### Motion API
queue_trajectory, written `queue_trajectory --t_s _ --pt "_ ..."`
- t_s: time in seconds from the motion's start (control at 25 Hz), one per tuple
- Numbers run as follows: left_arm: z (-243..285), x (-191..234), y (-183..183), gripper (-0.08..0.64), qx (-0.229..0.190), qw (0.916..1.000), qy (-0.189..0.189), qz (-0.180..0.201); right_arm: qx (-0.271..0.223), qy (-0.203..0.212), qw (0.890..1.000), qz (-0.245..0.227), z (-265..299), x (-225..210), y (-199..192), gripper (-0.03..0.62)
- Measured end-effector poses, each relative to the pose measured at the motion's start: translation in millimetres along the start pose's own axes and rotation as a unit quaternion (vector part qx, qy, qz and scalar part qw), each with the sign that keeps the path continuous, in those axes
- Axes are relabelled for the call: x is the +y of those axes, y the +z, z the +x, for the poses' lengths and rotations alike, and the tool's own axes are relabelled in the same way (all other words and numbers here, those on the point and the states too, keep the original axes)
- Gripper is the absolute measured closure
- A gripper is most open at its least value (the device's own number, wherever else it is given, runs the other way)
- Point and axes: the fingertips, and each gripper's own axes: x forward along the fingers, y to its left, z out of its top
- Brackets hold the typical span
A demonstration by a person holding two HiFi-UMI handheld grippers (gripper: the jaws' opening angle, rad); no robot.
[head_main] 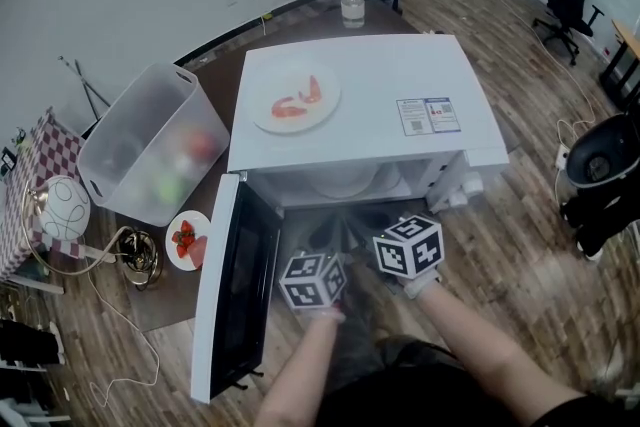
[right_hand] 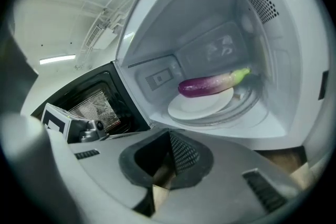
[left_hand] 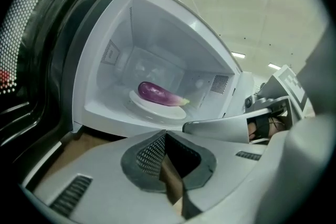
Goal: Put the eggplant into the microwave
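Eggplant (left_hand: 157, 93) on white plate (left_hand: 157, 112) inside open microwave (head_main: 350, 115), well beyond both grippers. Left gripper (left_hand: 165, 135) pressed together, empty; right gripper (right_hand: 169, 135) likewise closed on nothing.

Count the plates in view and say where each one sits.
3. One plate atop the microwave; a small plate on the table beside its open door; a third plate inside, under the eggplant. The plastic bin may hide more.
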Motion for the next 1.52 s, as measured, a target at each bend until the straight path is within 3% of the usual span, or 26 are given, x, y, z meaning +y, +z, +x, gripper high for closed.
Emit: queue_trajectory --t_s 0.72,1.52 --pt "-42 -22 -22 0.56 -0.013 0.9999 0.006 -0.002 0.005 0.002 1.0 -0.011 -36 29 -32 0.592" --pt "-86 -52 -40 0.56 -0.033 0.9994 0.01 -0.007 -0.028 -0.012 0.999 -0.036 -85 54 -51 0.592"
